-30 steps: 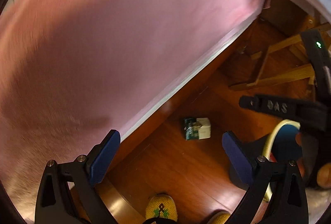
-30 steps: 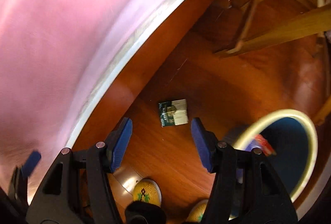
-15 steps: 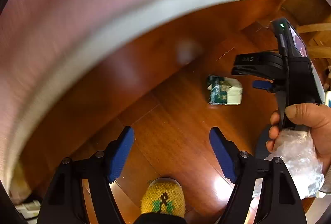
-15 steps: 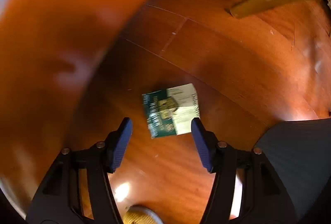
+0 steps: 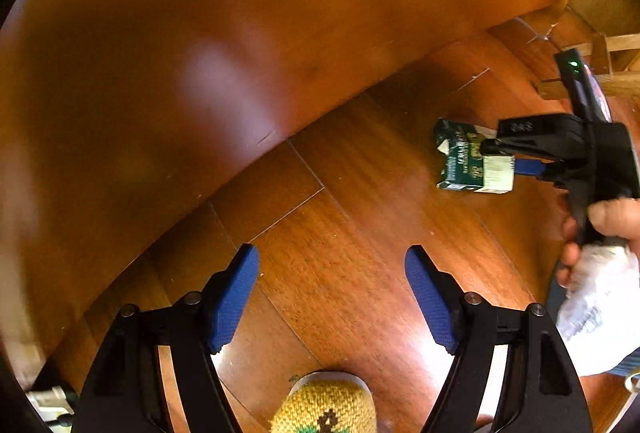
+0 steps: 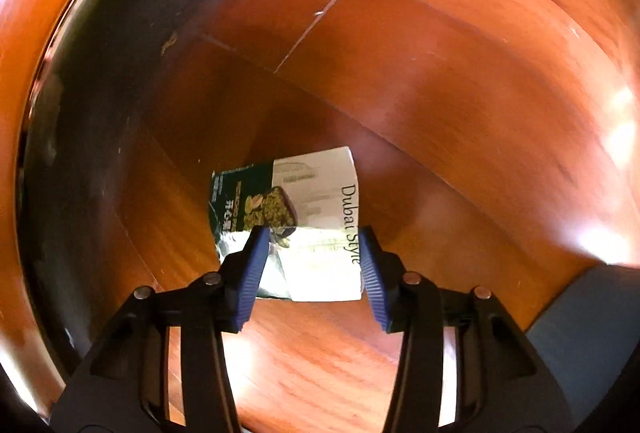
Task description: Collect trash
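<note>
While we had both claws pointed steeply down at the wooden floor [image 5: 360, 233], the trash in question was a flattened green-and-white snack wrapper [image 6: 288, 221] lying flat on the boards, with "Dubai Style" printed along its white half. In the right wrist view it sat dead centre, reaching up toward 12 o'clock from the right claw [image 6: 311, 245], whose blue pads [image 6: 252, 273] straddled its lower part. Those jaws had just been closing in on it, but we couldn't tell if the pads were actually pressing on it. From the left wrist view the wrapper [image 5: 464, 163] was out at 2 o'clock, with the right claw [image 5: 504, 157] over it. Our left claw [image 5: 332, 293] hung wide with nothing between its pads, just bare floor. A knitted yellow slipper [image 5: 324, 409] poked in at 6 o'clock.
</note>
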A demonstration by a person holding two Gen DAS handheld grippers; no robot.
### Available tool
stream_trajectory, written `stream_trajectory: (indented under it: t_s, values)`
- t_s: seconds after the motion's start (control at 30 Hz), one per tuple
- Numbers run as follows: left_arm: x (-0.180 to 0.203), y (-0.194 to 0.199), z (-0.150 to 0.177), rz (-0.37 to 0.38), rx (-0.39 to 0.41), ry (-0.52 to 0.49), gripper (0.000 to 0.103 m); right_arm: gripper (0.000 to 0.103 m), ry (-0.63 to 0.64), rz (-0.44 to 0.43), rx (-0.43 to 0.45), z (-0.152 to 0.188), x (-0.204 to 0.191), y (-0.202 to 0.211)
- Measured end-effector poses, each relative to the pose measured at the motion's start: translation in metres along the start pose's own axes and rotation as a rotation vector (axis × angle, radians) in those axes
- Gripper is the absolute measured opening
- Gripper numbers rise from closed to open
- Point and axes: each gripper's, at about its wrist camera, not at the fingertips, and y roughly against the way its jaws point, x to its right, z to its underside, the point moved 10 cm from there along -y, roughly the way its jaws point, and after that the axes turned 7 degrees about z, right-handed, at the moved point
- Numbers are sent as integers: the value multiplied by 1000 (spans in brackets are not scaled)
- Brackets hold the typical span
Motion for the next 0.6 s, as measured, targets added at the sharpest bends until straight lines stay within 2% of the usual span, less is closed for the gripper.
stream_trajectory:
  t_s: [0.1, 0.23, 0.47, 0.5, 0.53, 0.6]
  values:
    - [4, -1, -3, 0, 3, -7, 78, 35, 33, -59, -37, 4, -2, -2]
    - [16, -9, -3, 6, 1, -18, 78, 31, 45, -101, -43, 8, -4, -5]
    - [38, -19, -1, 25, -12, -51, 78, 30, 0, -180, -26, 6, -13, -14]
    - [41, -21, -1, 26, -14, -56, 78, 26, -5, -190, -22, 4, -15, -16]
    - [43, -21, -1, 26, -16, -59, 78, 18, -5, -206, -19, 3, -18, -17]
    - [49, -22, 0, 29, -20, -66, 78, 11, -16, -234, -13, 0, -22, -18]
